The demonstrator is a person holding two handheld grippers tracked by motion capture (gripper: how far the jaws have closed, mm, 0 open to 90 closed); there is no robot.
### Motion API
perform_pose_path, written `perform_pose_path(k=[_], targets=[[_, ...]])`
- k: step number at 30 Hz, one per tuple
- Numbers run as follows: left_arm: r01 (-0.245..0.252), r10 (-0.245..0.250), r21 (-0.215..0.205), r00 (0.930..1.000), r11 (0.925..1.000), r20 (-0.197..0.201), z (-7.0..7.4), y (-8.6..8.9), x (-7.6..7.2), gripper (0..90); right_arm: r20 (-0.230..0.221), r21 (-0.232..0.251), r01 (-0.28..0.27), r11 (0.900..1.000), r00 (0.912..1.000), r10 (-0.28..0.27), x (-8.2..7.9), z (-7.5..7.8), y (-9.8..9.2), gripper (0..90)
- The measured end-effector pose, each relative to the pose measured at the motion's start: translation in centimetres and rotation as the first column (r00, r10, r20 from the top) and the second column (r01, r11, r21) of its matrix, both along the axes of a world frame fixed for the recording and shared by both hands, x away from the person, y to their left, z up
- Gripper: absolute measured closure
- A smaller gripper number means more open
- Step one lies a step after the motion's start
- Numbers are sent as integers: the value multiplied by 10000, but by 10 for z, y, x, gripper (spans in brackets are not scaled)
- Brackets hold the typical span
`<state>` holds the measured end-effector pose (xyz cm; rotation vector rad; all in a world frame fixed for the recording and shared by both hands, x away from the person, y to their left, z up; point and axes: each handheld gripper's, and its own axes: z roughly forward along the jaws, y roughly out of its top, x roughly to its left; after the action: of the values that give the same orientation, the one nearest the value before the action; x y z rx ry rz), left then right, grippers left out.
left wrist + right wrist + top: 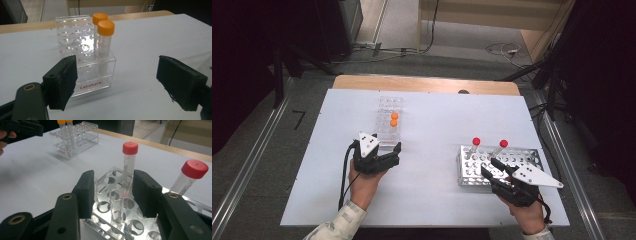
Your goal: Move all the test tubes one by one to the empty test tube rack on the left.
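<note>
White table [432,145] with a strip of wood at the far edge, dark room around it, cables on the floor. Two racks sit well apart, presumably so each hand gets its own. Left gripper [384,157] hangs just in front of the clear rack [86,75], fingers [62,82] spread wide with nothing between them; looks like it's waiting to steady that rack or grab one of the two orange-capped tubes [105,47] standing side by side in it. Right gripper [112,192] is low over the metal rack [497,162], fingers about half open on either side of an uncapped clear tube [117,207] standing in a hole. I can't see the pads pressing it. Two red-capped tubes [476,144] stand toward the back of the rack, one of them leaning.
</note>
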<state>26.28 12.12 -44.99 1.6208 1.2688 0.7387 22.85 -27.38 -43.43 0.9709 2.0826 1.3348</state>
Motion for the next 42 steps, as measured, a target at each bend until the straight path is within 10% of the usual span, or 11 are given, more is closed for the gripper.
perform_pose_path(k=[20, 42], targets=[[-27, 27, -107, 10000, 9999, 30, 0, 1, -1, 179, -190, -68, 308, 9995, 9993, -309, 8, -14, -3, 726], [3, 0, -230, 9999, 9997, 145, 2, 1, -2, 179, 490, 588, 370, 9976, 9980, -399, 9, 47, -2, 731]])
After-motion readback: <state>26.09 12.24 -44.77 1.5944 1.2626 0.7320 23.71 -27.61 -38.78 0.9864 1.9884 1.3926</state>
